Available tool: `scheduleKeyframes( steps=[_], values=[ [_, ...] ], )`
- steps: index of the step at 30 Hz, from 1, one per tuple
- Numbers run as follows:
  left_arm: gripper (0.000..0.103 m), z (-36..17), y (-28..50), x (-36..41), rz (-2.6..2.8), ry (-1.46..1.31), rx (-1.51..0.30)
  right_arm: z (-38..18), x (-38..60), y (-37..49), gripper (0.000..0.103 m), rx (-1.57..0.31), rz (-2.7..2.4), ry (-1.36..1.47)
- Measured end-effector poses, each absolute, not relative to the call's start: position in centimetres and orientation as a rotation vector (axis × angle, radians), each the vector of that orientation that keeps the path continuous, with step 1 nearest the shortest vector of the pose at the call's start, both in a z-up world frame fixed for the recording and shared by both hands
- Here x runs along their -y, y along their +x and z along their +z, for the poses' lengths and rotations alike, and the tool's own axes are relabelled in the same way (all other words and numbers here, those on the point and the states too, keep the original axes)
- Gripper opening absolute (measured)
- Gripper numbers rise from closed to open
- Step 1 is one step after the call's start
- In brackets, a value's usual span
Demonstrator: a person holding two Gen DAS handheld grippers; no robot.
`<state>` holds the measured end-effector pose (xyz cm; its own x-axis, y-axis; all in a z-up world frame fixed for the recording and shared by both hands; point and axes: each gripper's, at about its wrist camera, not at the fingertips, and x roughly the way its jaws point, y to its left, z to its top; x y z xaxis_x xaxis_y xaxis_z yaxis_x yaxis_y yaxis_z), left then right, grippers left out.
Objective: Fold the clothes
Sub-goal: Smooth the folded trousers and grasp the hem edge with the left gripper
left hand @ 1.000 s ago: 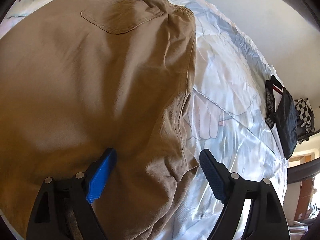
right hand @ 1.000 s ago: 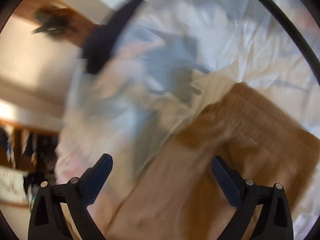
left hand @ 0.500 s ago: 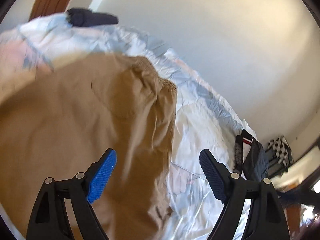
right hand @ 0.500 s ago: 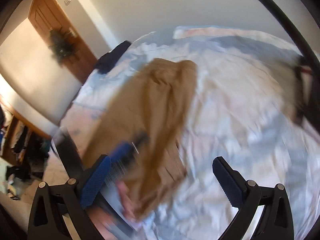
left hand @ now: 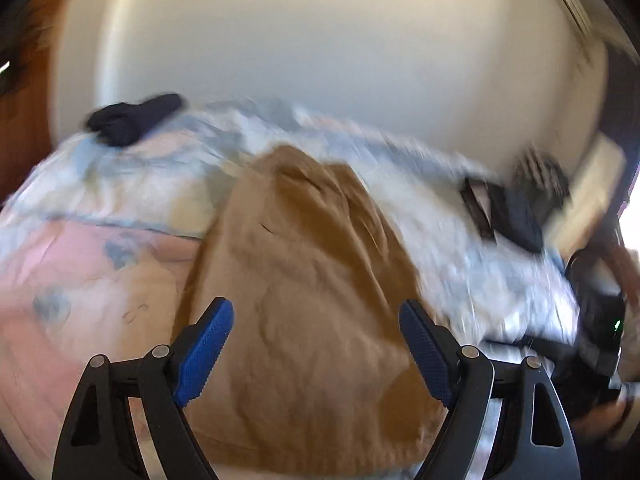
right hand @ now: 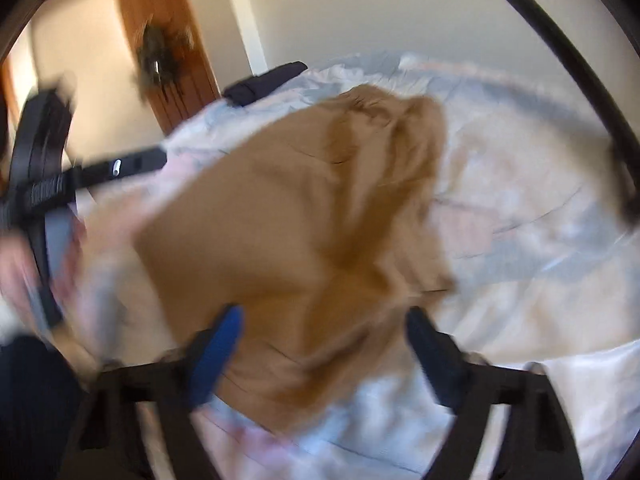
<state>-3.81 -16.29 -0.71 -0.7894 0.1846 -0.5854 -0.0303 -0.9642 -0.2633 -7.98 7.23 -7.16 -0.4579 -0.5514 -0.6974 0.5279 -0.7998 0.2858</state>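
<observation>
One pair of tan trousers [left hand: 304, 280] lies spread across the pale, patterned bedcover [left hand: 100, 272], waistband toward the far wall. Two grippers hang above its near end. The left gripper [left hand: 312, 344] has its jaws wide apart, gripping nothing. The right gripper [right hand: 320, 348] has just been closing its jaws a little; they are apart too, no cloth pinched between them. One dark garment [left hand: 132, 120] sits at the bed's far corner, and a dark blurred bundle [left hand: 516, 208] lies at the right edge. One wooden door [right hand: 164, 52].
</observation>
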Motion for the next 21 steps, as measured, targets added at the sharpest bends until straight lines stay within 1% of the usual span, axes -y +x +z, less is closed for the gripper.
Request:
scheduleKeyframes(
  steps=[1, 2, 4, 5, 6, 7, 8, 11, 13, 21],
  values=[
    [0.084, -1.3, -4.2, 16.3, 2.833, -0.997, 0.368, -7.6, -6.8, -8.2, 0.079, 0.073, -2.237, 1.088],
    [0.084, -2.4, -4.9, 16.5, 2.825, -1.051, 0.374, -8.0, -6.3, -8.3, 0.079, 0.069, -2.219, 1.085],
    [0.084, -5.0, -6.7, 16.8, 2.739, -1.220, 0.438, -9.0, -4.7, -8.1, 0.077, -0.029, -2.173, 1.086],
    [0.083, -6.4, -7.3, 16.9, 2.721, -1.332, 0.417, -9.6, -4.1, -8.0, 0.077, -0.081, -2.158, 1.114],
    [0.078, -7.8, -7.9, 17.0, 2.699, -1.444, 0.395, -10.5, -3.7, -8.0, 0.075, -0.124, -2.135, 1.172],
    [0.073, -8.8, -8.2, 17.1, 2.685, -1.512, 0.366, -11.0, -3.7, -7.8, 0.071, -0.143, -2.120, 1.209],
    [0.072, -9.1, -8.2, 17.3, 2.687, -1.511, 0.353, -11.4, -3.8, -7.6, 0.071, -0.157, -2.108, 1.238],
    [0.072, -9.1, -7.9, 18.2, 2.704, -1.485, 0.416, -11.8, -4.0, -7.4, 0.070, -0.217, -2.066, 1.291],
    [0.070, -9.2, -7.7, 18.4, 2.721, -1.504, 0.412, -12.0, -4.2, -7.2, 0.070, -0.222, -2.064, 1.305],
    [0.070, -9.1, -7.5, 18.1, 2.773, -1.585, 0.240, -11.8, -3.8, -7.4, 0.070, -0.243, -2.062, 1.343]
  ],
)
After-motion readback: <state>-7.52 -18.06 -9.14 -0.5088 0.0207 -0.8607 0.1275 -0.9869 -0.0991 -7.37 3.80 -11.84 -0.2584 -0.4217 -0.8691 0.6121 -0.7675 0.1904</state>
